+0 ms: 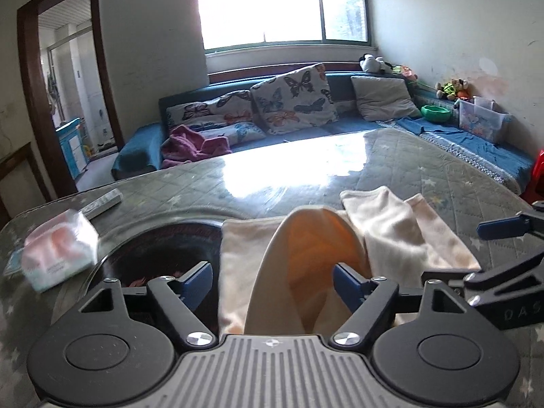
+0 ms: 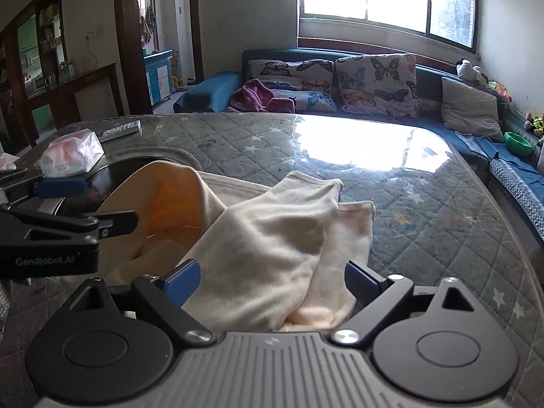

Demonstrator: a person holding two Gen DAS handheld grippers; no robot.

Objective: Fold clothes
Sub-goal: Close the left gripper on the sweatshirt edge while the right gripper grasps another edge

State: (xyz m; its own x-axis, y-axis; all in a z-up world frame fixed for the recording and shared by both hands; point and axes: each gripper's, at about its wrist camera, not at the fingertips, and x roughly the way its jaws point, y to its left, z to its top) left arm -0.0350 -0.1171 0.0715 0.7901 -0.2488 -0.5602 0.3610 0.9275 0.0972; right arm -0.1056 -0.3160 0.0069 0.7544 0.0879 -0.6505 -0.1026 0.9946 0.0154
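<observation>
A cream garment [image 1: 299,255] lies crumpled on the quilted table top [image 1: 425,170], one fold standing up as an arch with an orange-lit inside. My left gripper [image 1: 272,282] is open around that arch, its blue pads on either side of it and not pressing. A flatter cream layer [image 2: 272,238] with a sleeve-like end spreads to the right. My right gripper [image 2: 272,282] is open over this layer, cloth lying between its fingers. The left gripper [image 2: 91,204] shows at the left edge of the right wrist view, and the right gripper [image 1: 486,251] at the right edge of the left wrist view.
A tissue pack [image 1: 57,248] and a remote [image 1: 102,200] lie at the table's left. A dark round inset [image 1: 170,248] sits under the garment's left side. Behind the table is a blue sofa [image 1: 306,132] with butterfly cushions, a purple garment [image 1: 193,146] and toys.
</observation>
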